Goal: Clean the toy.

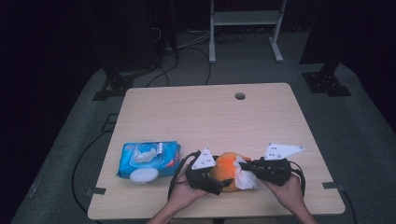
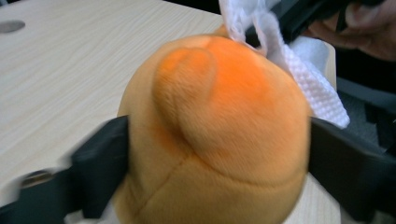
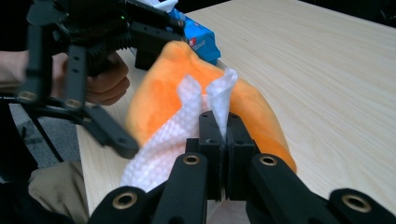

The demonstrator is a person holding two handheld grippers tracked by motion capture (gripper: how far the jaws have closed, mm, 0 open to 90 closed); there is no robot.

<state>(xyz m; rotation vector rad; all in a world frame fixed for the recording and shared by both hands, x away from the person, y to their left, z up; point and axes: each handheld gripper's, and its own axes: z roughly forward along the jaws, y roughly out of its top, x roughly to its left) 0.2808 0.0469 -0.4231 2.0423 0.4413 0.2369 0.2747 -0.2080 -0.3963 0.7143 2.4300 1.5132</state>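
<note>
Left gripper (image 1: 215,179) has its 2 jaws spread wide around the orange plush (image 2: 210,135), 1 pad on each flank, touching the fur. Right gripper (image 3: 226,135) has its jaws pressed together on a fold of white wipe (image 3: 187,135), which drapes against the plush just beyond the fingertips, over the table (image 1: 196,112).

Dim room: grey carpet (image 1: 70,154), cables, a white metal frame (image 1: 245,21) (far end) behind.
</note>
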